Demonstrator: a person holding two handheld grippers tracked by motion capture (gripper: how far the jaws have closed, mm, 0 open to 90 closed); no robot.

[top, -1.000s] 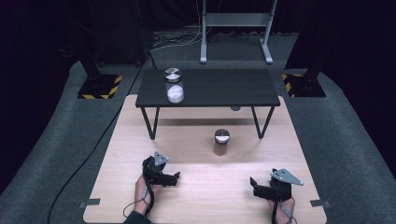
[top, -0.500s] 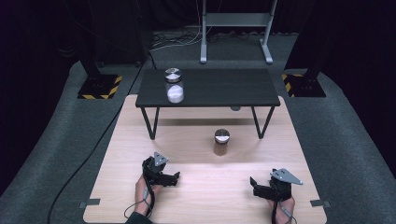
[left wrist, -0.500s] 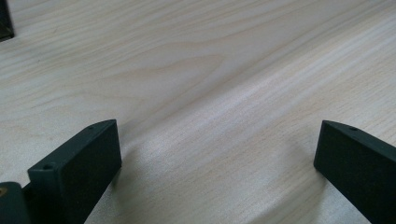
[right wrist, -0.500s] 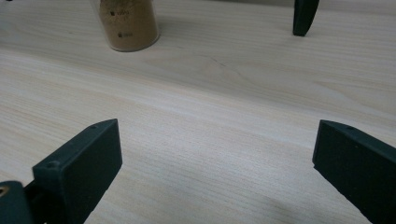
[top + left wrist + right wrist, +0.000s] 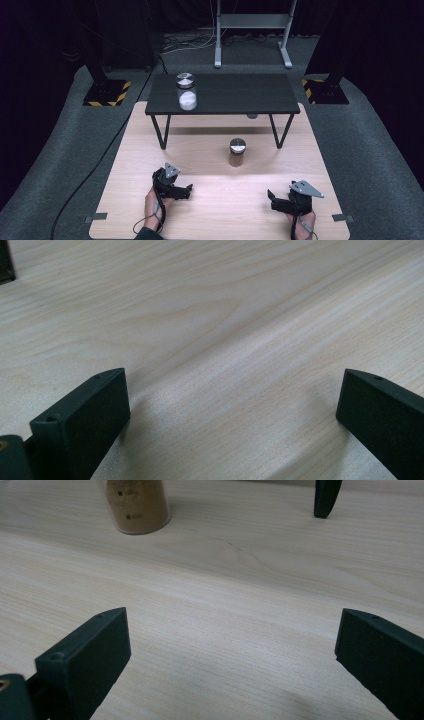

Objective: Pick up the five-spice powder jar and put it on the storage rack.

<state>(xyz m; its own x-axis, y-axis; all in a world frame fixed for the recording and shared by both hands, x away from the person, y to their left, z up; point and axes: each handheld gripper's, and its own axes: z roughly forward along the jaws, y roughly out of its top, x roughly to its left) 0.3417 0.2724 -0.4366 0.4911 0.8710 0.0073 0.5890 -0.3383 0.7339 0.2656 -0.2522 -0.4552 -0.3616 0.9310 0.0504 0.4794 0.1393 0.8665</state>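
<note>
Both the left gripper (image 5: 189, 189) and right gripper (image 5: 271, 195) rest with jaws wide apart near the wooden board's (image 5: 210, 220) front edge, while the brown-filled jar (image 5: 237, 152) stands upright farther off, between them, so a hasty sideways reach risks toppling it.

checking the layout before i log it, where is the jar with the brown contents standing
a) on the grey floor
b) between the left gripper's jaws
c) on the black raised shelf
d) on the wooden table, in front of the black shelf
d: the high view shows the brown jar upright on the wooden table, just in front of the black shelf, with the left gripper and the right gripper both open and apart from it.
</note>
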